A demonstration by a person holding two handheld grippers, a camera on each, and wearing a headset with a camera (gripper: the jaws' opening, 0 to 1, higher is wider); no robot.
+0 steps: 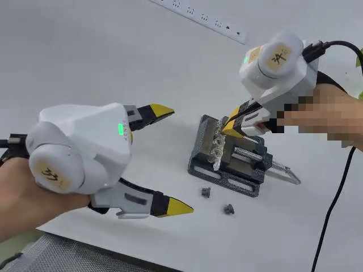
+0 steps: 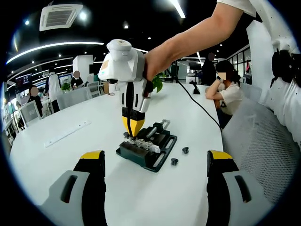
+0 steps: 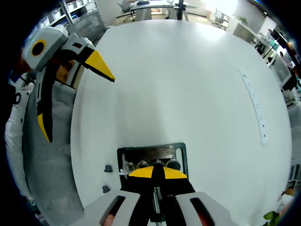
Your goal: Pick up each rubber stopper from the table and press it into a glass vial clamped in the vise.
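A dark vise [image 1: 249, 170] stands on the white table and clamps a row of clear glass vials [image 1: 216, 148]. My right gripper [image 1: 230, 130] is shut, its yellow tips pressed down on the vials' far end; what lies under the tips is hidden. Its own view shows the shut tips [image 3: 153, 173] over the vise [image 3: 153, 153] and vial mouths [image 3: 140, 165]. Two dark rubber stoppers [image 1: 206, 192] [image 1: 228, 209] lie in front of the vise. My left gripper [image 1: 173, 158] hovers open and empty to the vise's left; from it I see the vise [image 2: 160, 155] and stoppers [image 2: 185, 150] [image 2: 174, 161].
A white power strip [image 1: 199, 17] lies at the table's far edge. A black cable [image 1: 334, 204] trails from the right gripper across the table's right side. A grey mesh chair [image 1: 51, 255] sits below the near edge. People sit at other desks [image 2: 225, 89].
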